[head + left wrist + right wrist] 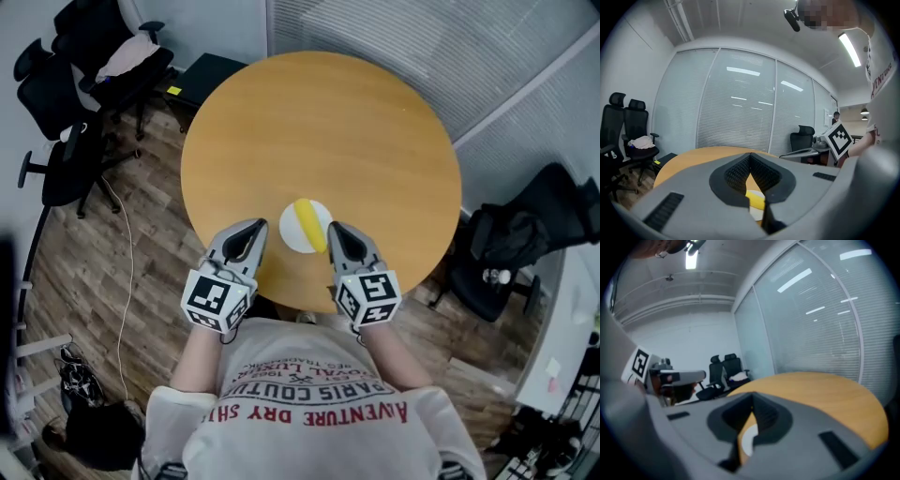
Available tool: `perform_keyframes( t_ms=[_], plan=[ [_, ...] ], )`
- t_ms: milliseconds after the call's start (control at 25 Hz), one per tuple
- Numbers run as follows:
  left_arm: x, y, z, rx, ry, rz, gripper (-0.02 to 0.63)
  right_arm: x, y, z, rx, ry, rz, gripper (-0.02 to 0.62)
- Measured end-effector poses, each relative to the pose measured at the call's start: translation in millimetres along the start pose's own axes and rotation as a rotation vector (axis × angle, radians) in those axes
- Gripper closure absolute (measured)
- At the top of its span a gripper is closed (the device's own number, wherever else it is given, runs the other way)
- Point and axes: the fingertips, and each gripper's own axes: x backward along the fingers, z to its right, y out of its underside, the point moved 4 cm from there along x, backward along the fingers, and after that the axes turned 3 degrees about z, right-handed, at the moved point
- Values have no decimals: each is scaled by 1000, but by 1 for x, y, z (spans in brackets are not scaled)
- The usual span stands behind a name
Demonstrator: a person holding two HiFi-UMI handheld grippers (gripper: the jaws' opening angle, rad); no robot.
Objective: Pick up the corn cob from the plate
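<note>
Room: an office with a wood-plank floor [141, 281], a glass wall with blinds, and a round wooden table [375, 141].
Head view, table: a white plate [291, 232] sits near the table edge closest to the person, and nothing else is on the table.
Head view, corn cob: the yellow corn cob [311, 225] lies on the plate, toward the plate's right side.
Head view, tools: the left gripper [259, 225] and the right gripper [334, 228] point at the plate from either side, apart from it, and neither touches the cob.
Head view, surroundings: black office chairs [84, 56] stand at the upper left, and another black chair [525, 234] stands at the right.
Left gripper view, tool: the left gripper [750, 154] has its jaw tips together and nothing clamped between them.
Left gripper view, corn cob: the corn cob [755, 199] and part of the plate [756, 213] show beyond the jaws, through the gap behind the tips.
Left gripper view, background: the table [693, 159], two chairs [635, 136], the blinds [740, 108] and the other gripper's marker cube [840, 139] are visible.
Right gripper view, tool: the right gripper [752, 408] is fully closed and empty.
Right gripper view, plate: a blurred sliver of the plate [747, 439] shows beyond the jaws, and the cob cannot be made out here.
Right gripper view, background: the table [825, 394], the chairs [724, 371] and the left gripper's marker cube [640, 363] are in sight.
</note>
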Motion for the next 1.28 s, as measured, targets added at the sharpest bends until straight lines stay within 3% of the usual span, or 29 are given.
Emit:
perform_keyframes(
  t_ms=[120, 400, 520, 560, 600, 640, 760, 960, 1280],
  plan=[
    [-18, -6, -17, -50, 65, -14, 571, -24, 10, -3, 23, -25, -69, 572],
    [-44, 5, -47, -49, 191, -4, 571, -68, 61, 11, 18, 14, -289, 571],
    [-52, 15, -57, -5, 194, -35, 571, -84, 90, 21, -6, 8, -395, 569],
    [-53, 19, -61, 8, 193, -43, 571, -89, 99, 23, -12, 5, -431, 542],
    [-54, 22, -65, 17, 192, -48, 571, -93, 109, 25, -19, 0, -468, 440],
    [-55, 26, -69, 21, 191, -53, 571, -97, 119, 26, -27, -3, -503, 397],
    [-58, 36, -80, 18, 188, -66, 571, -108, 142, 30, -33, 7, -592, 355],
    [-62, 49, -90, 63, 185, -85, 571, -122, 156, 42, 48, 83, -665, 330],
    [-57, 61, -97, 100, 172, -118, 571, -134, 184, 43, 67, 73, -805, 328]
  ],
)
